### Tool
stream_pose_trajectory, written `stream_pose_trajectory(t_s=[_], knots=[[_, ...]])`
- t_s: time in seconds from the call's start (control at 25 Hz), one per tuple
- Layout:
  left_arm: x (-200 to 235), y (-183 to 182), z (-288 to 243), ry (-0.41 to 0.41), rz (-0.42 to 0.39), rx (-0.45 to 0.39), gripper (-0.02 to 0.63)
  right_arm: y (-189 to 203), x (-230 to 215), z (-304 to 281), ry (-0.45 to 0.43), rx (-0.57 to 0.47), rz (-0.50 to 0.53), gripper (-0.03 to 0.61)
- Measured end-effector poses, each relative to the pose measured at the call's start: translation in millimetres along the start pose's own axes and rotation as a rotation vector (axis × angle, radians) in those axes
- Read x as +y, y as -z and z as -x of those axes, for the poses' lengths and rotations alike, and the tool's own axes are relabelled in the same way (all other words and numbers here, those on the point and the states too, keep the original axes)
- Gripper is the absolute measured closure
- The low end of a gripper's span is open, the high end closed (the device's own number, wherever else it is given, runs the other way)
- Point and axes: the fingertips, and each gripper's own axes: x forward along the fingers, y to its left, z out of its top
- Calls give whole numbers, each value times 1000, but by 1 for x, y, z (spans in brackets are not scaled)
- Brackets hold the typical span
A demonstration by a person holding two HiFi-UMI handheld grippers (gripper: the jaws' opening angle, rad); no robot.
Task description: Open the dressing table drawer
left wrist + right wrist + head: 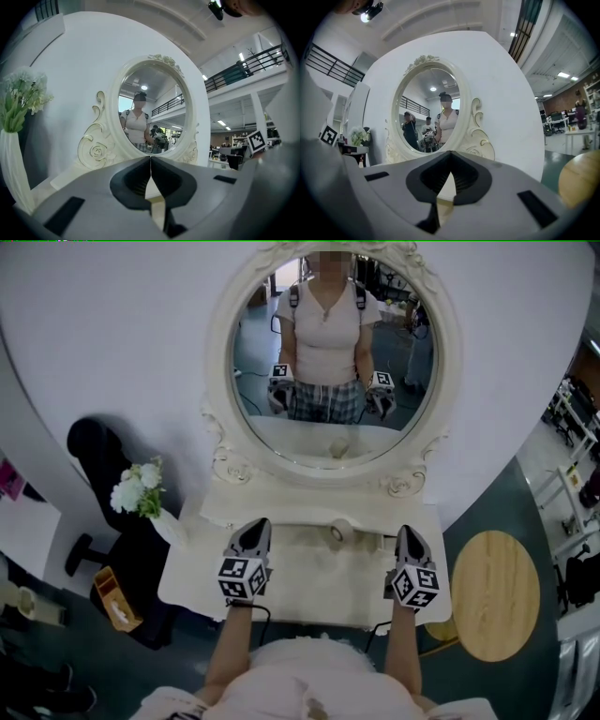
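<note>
Head view: both grippers closed and empty above the bench, drawer out of sight.

The left gripper (256, 524) and right gripper (407, 531) were held level over the cream bench (319, 592), pointed toward the oval mirror (333, 352). In each gripper view the jaws were seen pressed together with nothing between them. No drawer front was shown in any view. The drawer was judged to sit under the near edge of the bench, below the grippers and back toward the person, so neither gripper was at it. A light, rigid wooden drawer was expected, perhaps sticky on its runners, with a painted finish easily marked. A knob or lower lip at mid-front was judged the best hold, pulled straight so that nothing jammed. A vase of flowers (141, 491) stood at the bench's left end.
</note>
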Motion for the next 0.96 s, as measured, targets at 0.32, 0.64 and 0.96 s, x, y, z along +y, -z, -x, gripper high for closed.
stream_pose_trajectory(t_s=[0.32, 0.64, 0.96], knots=[[2, 3, 5, -13, 3, 15, 586, 5, 9, -1, -18, 28, 17, 565], [1, 7, 13, -26, 6, 28, 586, 10, 5, 5, -11, 44, 6, 565], [-9, 10, 14, -8, 11, 28, 586, 11, 2, 15, -2, 44, 1, 565]])
